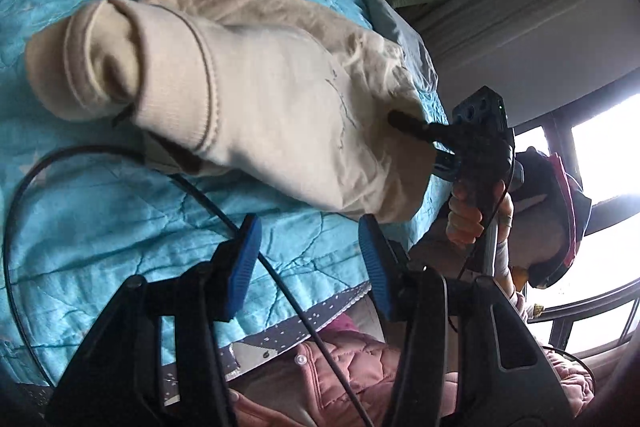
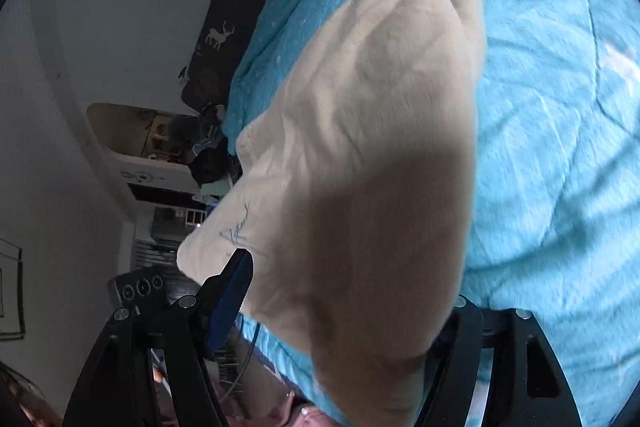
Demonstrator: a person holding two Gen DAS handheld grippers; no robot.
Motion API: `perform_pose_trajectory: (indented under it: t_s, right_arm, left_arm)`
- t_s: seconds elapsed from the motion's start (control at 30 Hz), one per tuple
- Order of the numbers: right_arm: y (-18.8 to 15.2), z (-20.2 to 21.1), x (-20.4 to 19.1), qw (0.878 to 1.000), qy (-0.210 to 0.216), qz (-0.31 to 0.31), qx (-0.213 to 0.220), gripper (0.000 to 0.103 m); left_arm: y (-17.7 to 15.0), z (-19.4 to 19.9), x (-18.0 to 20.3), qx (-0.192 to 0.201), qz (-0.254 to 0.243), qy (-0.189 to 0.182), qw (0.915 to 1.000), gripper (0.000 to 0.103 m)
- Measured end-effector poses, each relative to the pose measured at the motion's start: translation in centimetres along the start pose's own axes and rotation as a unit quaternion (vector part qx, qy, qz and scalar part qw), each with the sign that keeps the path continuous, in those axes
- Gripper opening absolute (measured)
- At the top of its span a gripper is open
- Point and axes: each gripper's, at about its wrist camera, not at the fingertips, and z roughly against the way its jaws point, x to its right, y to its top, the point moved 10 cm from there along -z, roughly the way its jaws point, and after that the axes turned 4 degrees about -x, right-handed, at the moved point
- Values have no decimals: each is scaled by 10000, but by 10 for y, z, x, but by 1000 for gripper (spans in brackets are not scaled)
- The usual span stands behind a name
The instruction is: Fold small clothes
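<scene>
Holding cream garment (image 1: 256, 99) up off blue quilt (image 1: 100, 211) on bed, lifted by right tool (image 1: 408, 125), seen pinching one edge of cloth near small stitched script. In right wrist view, cloth draping over the far finger, so only one blue pad (image 2: 232, 291) showing; pads pressed together on fabric, judged from left view. Left tool (image 1: 310, 259) hanging spread, nothing betw. pads, just below garment's lower hem and not touching it. Black cable (image 1: 120, 151) looping across quilt under garment. Garment long axis running from ribbed cuff/hem end, far side from right tool, back toward the pinch pt. Free ribbed end lying well away from right tool; left tool nearer to hanging lower edge. Next likely: left tool taking that lower edge, approx. straight ahead and slightly up, to spread the piece flat on quilt before folding. Risk: snagging cable.
</scene>
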Motion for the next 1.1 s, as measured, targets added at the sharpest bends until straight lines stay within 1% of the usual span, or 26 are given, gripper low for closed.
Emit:
perform_pose_trajectory:
  t_s: [0.03,0.07,0.13,0.17,0.23,0.27,0.33,0.37,0.43,0.47,0.5,0.57,0.6,0.63,0.7,0.73,0.77,0.83,0.9,0.93,0.97,1.03,1.1]
  right_arm:
    - [6,-3,0,9998,-210,-18,76,13]
    - [9,-5,1,9985,-533,-32,75,7]
    - [8,-4,-9,9986,-477,-161,127,6]
    - [5,7,-21,9990,-407,-99,174,6]
    - [5,33,-47,9985,-367,145,368,6]
    - [4,47,-57,9977,-411,256,466,6]
    - [-1,80,-69,9948,-679,467,601,6]
    - [-6,92,-68,9922,-976,571,522,6]
    - [-17,107,-50,9865,-1488,592,343,7]
    - [-24,111,-35,9854,-1616,481,248,8]
    - [-33,118,-10,9855,-1672,283,78,9]
    - [-47,112,23,9857,-1663,40,-258,11]
    - [-54,107,42,9841,-1727,-103,-399,18]
    - [-60,103,58,9822,-1810,-237,-451,22]
    - [-65,97,79,9794,-1932,-372,-447,39]
    - [-65,97,84,9802,-1898,-408,-402,41]
    - [-65,98,85,9811,-1851,-425,-376,47]
    - [-64,104,83,9807,-1883,-354,-383,52]
    - [-61,110,80,9773,-2079,-194,-361,59]
    - [-57,115,79,9768,-2110,-131,-330,60]
    - [-52,119,77,9781,-2061,-81,-291,61]
    - [-42,124,73,9836,-1791,-63,-180,66]
    - [-27,123,75,9903,-1369,-223,-23,68]
  left_arm:
    - [2,3,-3,62,69,6,10000,52]
    - [4,6,-6,108,126,15,9999,52]
    - [7,13,-10,208,210,28,9996,52]
    - [8,15,-10,234,191,41,9995,52]
    - [4,14,-2,126,61,-30,9999,52]
    - [1,13,5,69,-54,-83,9999,55]
    - [-9,10,19,-89,-336,-173,9992,57]
    - [-18,7,26,-248,-480,-224,9983,57]
    - [-32,2,32,-522,-563,-355,9964,57]
    - [-38,0,33,-636,-546,-390,9957,57]
    - [-41,-2,31,-714,-516,-381,9954,57]
    - [-43,-3,26,-766,-473,-221,9957,57]
    - [-44,-2,23,-747,-467,-133,9960,57]
    - [-44,-2,21,-729,-451,-63,9963,57]
    - [-45,5,17,-709,-386,-3,9967,57]
    - [-46,10,16,-684,-370,17,9970,57]
    - [-45,14,15,-659,-378,48,9971,57]
    - [-37,25,16,-486,-461,142,9977,57]
    - [-22,47,17,-99,-553,187,9982,58]
    - [-13,57,16,98,-569,171,9982,60]
    - [-4,66,14,249,-559,161,9980,63]
    - [21,75,10,482,-544,291,9969,65]
    - [43,72,3,465,-576,379,9965,65]
